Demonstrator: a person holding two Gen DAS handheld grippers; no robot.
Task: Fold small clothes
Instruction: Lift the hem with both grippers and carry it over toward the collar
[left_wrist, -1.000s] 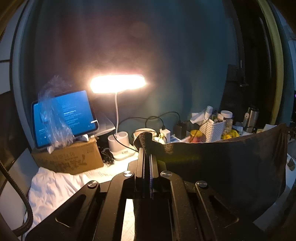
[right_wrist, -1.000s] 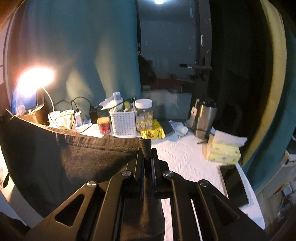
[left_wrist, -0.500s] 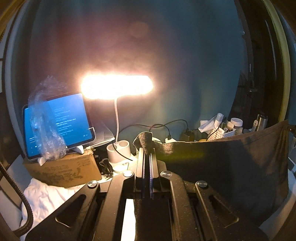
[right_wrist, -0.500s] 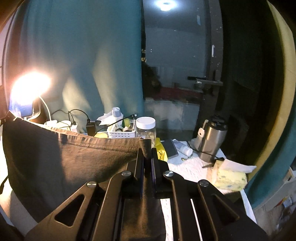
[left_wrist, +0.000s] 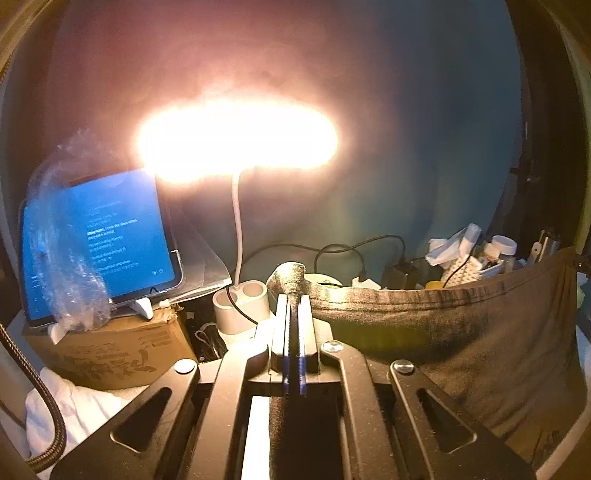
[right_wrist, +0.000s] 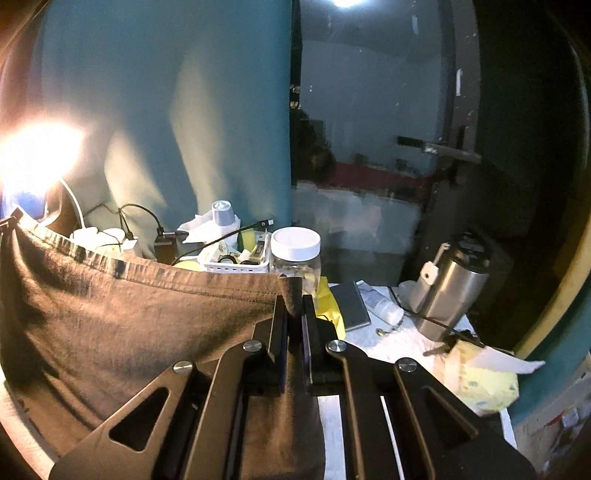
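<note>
A dark brown garment (left_wrist: 461, 332) hangs stretched between my two grippers, its hemmed top edge running across the right half of the left wrist view. My left gripper (left_wrist: 293, 299) is shut on one top corner, a tuft of cloth poking out above the pads. In the right wrist view the same garment (right_wrist: 129, 325) fills the left half, and my right gripper (right_wrist: 293, 299) is shut on the other top corner. The cloth sags a little between the two grips and drapes down below both cameras.
A lit desk lamp (left_wrist: 236, 140) glares close ahead, beside a tablet (left_wrist: 99, 236) propped on a cardboard box (left_wrist: 110, 350). Cables, a white basket (right_wrist: 236, 258), a clear jar (right_wrist: 295, 251), a steel flask (right_wrist: 450, 284) and a tissue pack (right_wrist: 480, 380) crowd the white-covered table (right_wrist: 391, 343).
Both grippers have moved forward toward the lamp and the back of the table with the garment still held; the lamp, tablet and jar have grown larger in view.
</note>
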